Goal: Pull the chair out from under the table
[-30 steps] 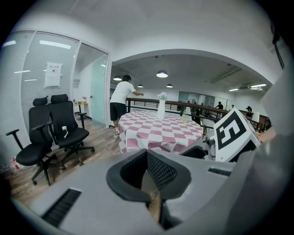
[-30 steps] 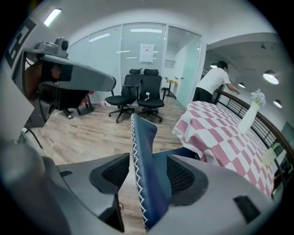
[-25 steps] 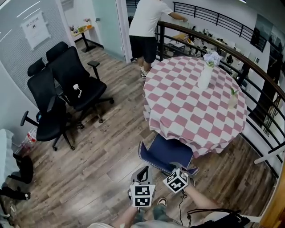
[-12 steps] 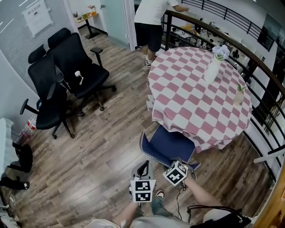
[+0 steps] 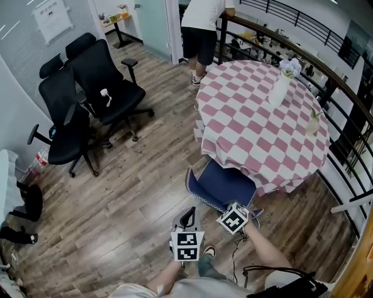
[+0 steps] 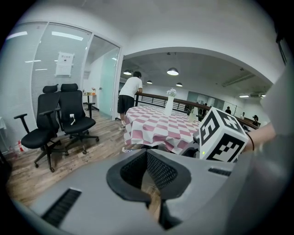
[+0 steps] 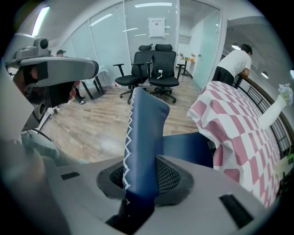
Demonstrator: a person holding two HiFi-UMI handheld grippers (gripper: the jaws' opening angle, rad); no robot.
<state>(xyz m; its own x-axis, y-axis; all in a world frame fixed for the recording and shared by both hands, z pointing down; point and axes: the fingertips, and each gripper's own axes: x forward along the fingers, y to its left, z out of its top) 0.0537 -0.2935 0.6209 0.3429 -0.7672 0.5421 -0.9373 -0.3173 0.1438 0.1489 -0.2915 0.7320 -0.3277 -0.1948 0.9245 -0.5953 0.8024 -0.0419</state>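
The blue chair (image 5: 224, 187) sits with its seat partly under the round table (image 5: 256, 134). The table has a pink and white checked cloth. The chair's back sticks out toward the person holding the tools. It has white zigzag stitches along its edge.

The right gripper (image 7: 146, 181) has just been closing its jaws. A second ago they stood wide. Now they pinch the top of the chair's back, which fills the gap between them. The chair is as far under the table as it was a second ago.

The left gripper (image 6: 147, 153) hangs just beside the right one, over the wood floor (image 5: 134, 198). Its jaws are together at the tips and hold nothing.

A tall white vase (image 5: 278, 90) with flowers stands on the table. Two black office chairs (image 5: 108, 87) stand well apart from the table, near a glass wall. A white paper (image 5: 52, 17) hangs on that wall, but its print is too small to read. A person (image 5: 201, 23) in a white shirt and dark shorts stands beyond the table, by the railing.
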